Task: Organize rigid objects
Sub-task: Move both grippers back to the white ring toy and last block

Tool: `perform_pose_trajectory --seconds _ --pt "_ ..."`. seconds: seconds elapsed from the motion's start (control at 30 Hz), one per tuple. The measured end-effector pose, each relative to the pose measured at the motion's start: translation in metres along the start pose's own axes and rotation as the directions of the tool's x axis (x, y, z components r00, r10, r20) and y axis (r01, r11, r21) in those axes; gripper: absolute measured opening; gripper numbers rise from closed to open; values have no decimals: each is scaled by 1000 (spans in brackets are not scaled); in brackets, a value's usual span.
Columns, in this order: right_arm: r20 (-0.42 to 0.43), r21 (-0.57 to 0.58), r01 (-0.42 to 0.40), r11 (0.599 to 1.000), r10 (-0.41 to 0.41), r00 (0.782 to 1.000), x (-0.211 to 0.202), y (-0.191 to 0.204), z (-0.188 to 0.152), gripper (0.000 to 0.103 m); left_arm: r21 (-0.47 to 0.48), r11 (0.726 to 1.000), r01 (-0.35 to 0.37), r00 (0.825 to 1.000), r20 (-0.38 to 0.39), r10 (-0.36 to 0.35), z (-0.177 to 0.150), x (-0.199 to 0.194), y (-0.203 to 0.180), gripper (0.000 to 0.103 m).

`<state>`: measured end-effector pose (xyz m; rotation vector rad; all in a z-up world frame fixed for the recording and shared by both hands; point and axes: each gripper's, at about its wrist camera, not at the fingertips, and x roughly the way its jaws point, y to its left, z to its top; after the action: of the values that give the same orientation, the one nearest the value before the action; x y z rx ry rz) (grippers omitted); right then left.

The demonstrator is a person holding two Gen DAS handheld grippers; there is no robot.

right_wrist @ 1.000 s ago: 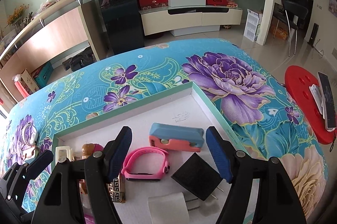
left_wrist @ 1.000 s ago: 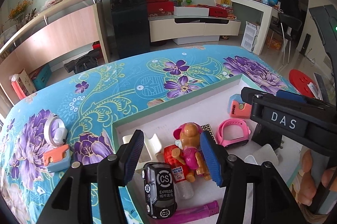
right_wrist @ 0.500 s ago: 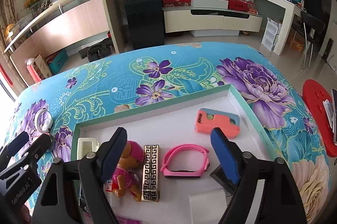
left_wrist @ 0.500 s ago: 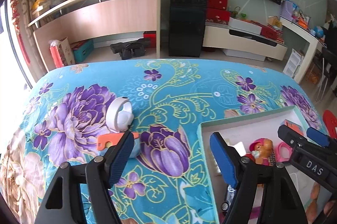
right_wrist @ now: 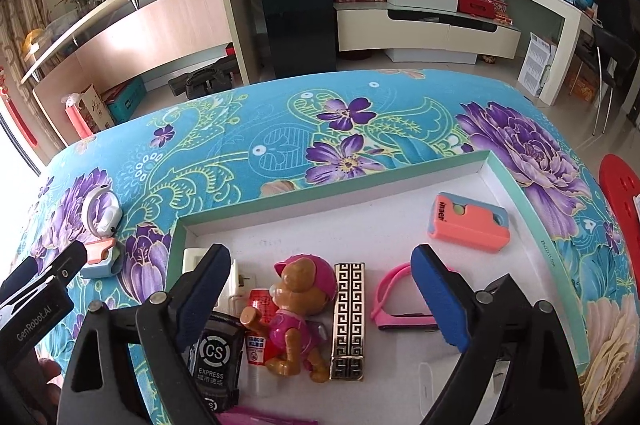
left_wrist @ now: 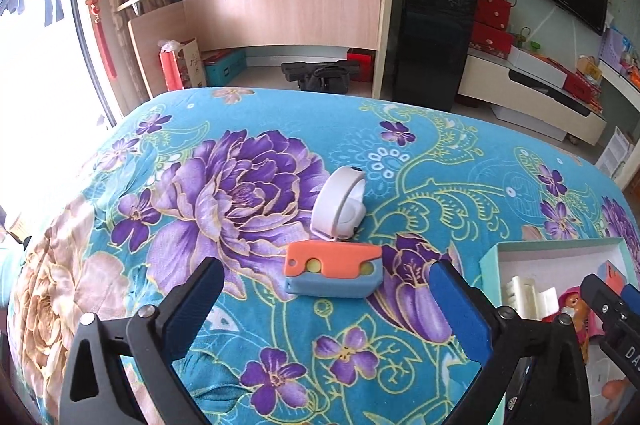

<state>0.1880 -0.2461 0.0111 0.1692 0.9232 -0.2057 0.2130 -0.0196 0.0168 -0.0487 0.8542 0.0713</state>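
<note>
Left wrist view: the left gripper (left_wrist: pixel 324 301) has its jaws opening wide with nothing gripped, aimed at the orange-and-blue case (left_wrist: pixel 334 273) lying on the floral tablecloth (left_wrist: pixel 224 185) outside the tray's left edge, touching the white watch (left_wrist: pixel 340 205) behind it. Right wrist view: the right gripper (right_wrist: pixel 320 299) is also opening, empty, over the tray (right_wrist: pixel 332 205), above the toy dog (right_wrist: pixel 298 317) and gold patterned box (right_wrist: pixel 348 321) near its front-left corner
</note>
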Motion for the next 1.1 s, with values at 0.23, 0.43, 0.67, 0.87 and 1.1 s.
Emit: perform_pose_trajectory --seconds 0.23,0.43,0.67,0.87,1.1 --pt "-8 -38 -16 999 16 1000 3 22 -1 92 -64 998 -22 999 -26 21 0 7 29 103" --pt "-11 -99 -46 994 45 999 5 52 -5 92 -108 993 -36 999 -30 33 1 9 52 103" --pt "9 -161 -82 984 84 996 1 83 -8 92 -129 991 -43 998 -61 36 -2 18 71 103" --pt "15 -183 -87 979 91 996 4 98 -9 92 -78 997 -4 995 -97 -3 -5 31 61 103" --pt "13 -159 -87 983 90 996 10 96 -6 92 -13 999 41 994 -100 -42 -7 39 41 103"
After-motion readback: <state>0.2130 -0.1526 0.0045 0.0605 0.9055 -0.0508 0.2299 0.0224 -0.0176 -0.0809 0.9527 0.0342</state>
